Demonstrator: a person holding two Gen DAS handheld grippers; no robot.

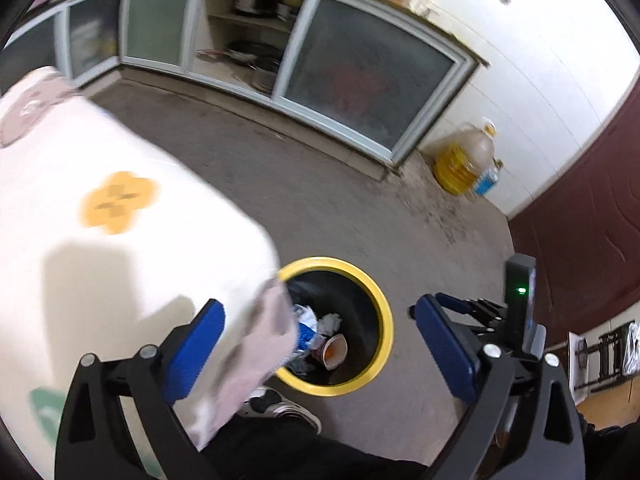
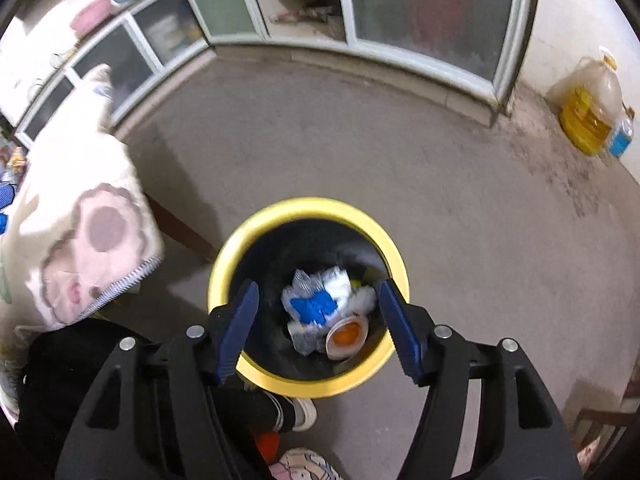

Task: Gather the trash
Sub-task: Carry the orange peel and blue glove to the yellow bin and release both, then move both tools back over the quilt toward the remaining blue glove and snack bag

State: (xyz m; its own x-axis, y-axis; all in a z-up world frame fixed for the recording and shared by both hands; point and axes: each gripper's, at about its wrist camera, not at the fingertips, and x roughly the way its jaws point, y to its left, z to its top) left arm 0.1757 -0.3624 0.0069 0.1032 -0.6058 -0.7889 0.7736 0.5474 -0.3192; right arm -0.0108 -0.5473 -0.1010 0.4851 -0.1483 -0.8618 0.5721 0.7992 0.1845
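Trash bin (image 2: 308, 296), black with a yellow rim, is standing on the grey concrete floor (image 2: 360, 152) just beside the corner of a table draped in a cream cloth (image 1: 120, 240) printed with flowers. Inside the bin are lying a crumpled white-and-blue wrapper (image 2: 316, 304) and a paper cup (image 2: 347, 337) with orange residue, touching each other. The right gripper (image 2: 316, 328) is hovering directly above the bin's opening, its blue-padded jaws spread wide and holding nothing. The left gripper (image 1: 320, 344) is hanging over the table edge and the bin (image 1: 340, 320), its jaws likewise spread and gripping nothing. A shoe (image 2: 302, 414) is resting on the floor beside the bin. Beyond, low cabinets with frosted sliding doors (image 1: 360, 80) are running along the white wall, one bay open and showing pans. A large oil jug (image 2: 592, 112) and a small bottle (image 2: 620, 138) are standing together at the wall's foot.
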